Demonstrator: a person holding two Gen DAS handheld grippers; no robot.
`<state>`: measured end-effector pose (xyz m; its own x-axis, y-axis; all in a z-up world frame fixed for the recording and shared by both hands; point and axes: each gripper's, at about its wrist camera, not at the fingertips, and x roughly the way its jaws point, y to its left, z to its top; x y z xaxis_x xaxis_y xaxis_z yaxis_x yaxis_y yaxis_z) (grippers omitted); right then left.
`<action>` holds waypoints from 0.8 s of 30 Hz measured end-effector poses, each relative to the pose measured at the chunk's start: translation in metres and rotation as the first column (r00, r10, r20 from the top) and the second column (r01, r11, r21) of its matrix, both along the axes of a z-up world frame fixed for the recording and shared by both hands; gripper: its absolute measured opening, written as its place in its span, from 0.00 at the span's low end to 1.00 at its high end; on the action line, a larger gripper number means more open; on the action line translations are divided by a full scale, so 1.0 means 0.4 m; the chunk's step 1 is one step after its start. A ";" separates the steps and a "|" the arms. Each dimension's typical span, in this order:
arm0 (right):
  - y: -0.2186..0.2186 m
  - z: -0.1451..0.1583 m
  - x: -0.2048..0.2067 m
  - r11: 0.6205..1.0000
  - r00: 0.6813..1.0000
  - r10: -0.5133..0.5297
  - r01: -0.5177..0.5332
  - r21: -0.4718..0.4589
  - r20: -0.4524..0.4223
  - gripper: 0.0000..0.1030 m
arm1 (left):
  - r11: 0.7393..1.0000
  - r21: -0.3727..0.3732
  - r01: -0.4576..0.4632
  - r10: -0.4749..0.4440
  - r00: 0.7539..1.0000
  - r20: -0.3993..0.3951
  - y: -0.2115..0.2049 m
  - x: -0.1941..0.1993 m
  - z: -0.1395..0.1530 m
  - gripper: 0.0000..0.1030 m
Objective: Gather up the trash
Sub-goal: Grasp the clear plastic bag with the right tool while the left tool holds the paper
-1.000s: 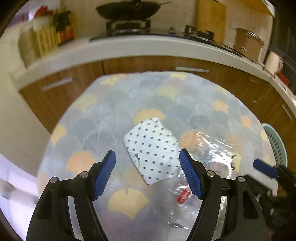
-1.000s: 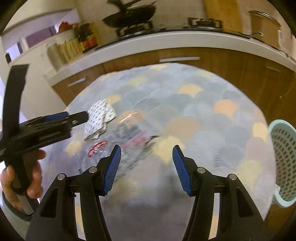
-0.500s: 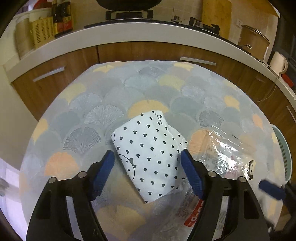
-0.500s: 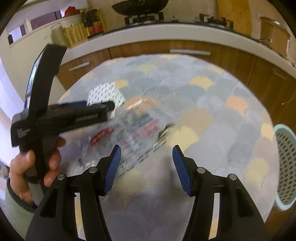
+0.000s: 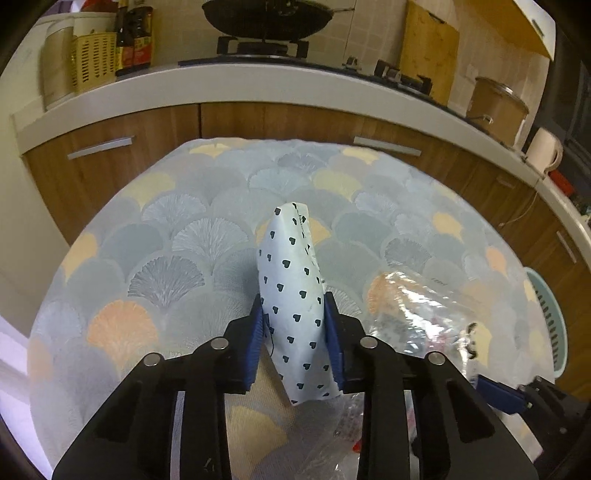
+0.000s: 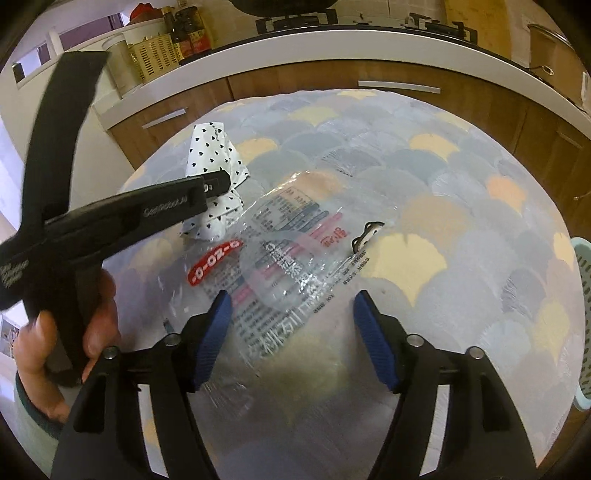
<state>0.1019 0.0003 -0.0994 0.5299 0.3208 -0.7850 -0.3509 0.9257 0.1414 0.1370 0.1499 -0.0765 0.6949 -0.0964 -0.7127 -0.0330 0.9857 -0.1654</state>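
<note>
- Blue ribbed pads of the left gripper (image 5: 293,338) press both sides of the white heart-print packet (image 5: 293,295), its jaws closing and squeezing it into an upright fold above the round table (image 5: 166,236).
- Black-bodied right gripper (image 6: 291,332) has its jaws opening, parted wide over the clear plastic bag (image 6: 284,266); the pads do not press on it.
- That crinkled bag, printed with red and dark lettering, lies flat on the table just beside the packet, on the packet's right in the left wrist view.
- A hand (image 6: 66,332) grips the left tool's handle at the left of the right wrist view.
- A pale green perforated basket (image 6: 583,325) sits at the table's right edge.
- Beyond the table are wooden cabinets (image 5: 277,122), a white counter and a black wok (image 5: 267,16) on the stove.
</note>
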 end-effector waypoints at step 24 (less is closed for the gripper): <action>0.147 -0.008 0.026 0.986 0.996 -0.039 0.052 -0.161 0.079 0.42 | 0.994 -0.071 -0.084 0.090 0.993 0.080 0.141 -0.089 0.074 0.26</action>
